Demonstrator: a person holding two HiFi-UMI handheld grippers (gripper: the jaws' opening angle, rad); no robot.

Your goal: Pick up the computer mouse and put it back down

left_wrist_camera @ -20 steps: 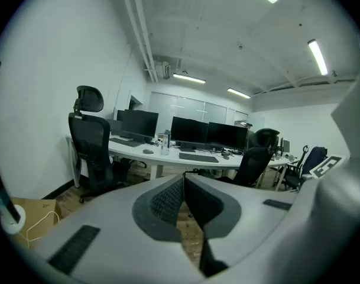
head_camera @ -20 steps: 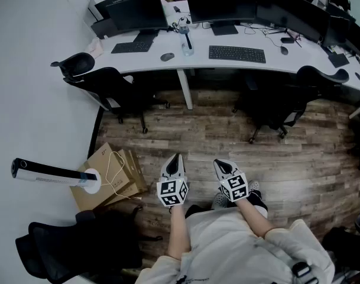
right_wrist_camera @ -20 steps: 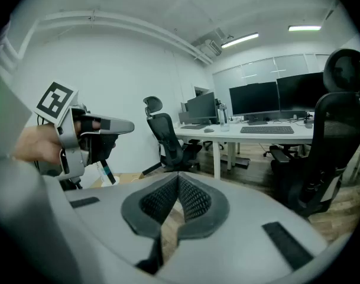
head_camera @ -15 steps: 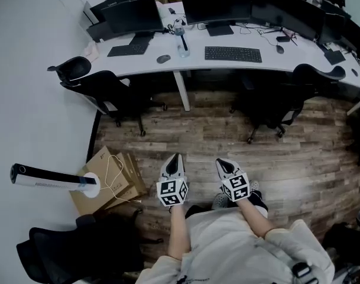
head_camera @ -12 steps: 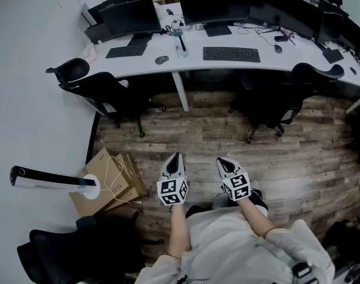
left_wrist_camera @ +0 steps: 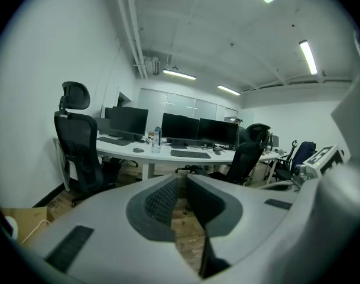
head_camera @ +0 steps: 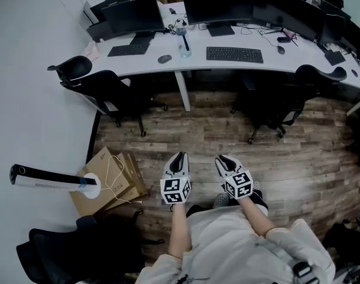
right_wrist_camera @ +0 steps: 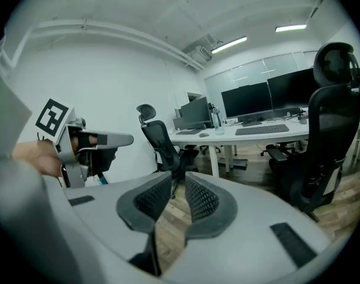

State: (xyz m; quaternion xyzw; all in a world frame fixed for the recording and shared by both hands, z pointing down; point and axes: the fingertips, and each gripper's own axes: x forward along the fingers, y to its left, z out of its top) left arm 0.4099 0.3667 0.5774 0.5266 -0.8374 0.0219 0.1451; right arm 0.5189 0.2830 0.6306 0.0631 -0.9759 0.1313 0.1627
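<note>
A grey computer mouse (head_camera: 164, 58) lies on the long white desk (head_camera: 286, 61), between a keyboard (head_camera: 123, 50) and a water bottle (head_camera: 182, 40). It also shows far off as the mouse (left_wrist_camera: 138, 149) and the mouse (right_wrist_camera: 204, 134). Both grippers hang close to the person's body over the wooden floor, several steps from the desk. My left gripper (head_camera: 180, 156) (left_wrist_camera: 182, 180) is shut and holds nothing. My right gripper (head_camera: 222, 158) (right_wrist_camera: 178, 175) has its pads nearly together with only a thin slit and nothing in it. The left gripper's body (right_wrist_camera: 85, 141) shows in the right gripper view.
Two black office chairs (head_camera: 106, 90) (head_camera: 274, 105) stand between me and the desk. Monitors (head_camera: 218, 5), a second keyboard (head_camera: 234, 54) and another mouse (head_camera: 281, 49) are on the desk. A cardboard box (head_camera: 109, 179) and a white tower unit (head_camera: 49, 178) are at the left wall.
Only the head view has shifted a little. Both grippers keep their place in front of the body.
</note>
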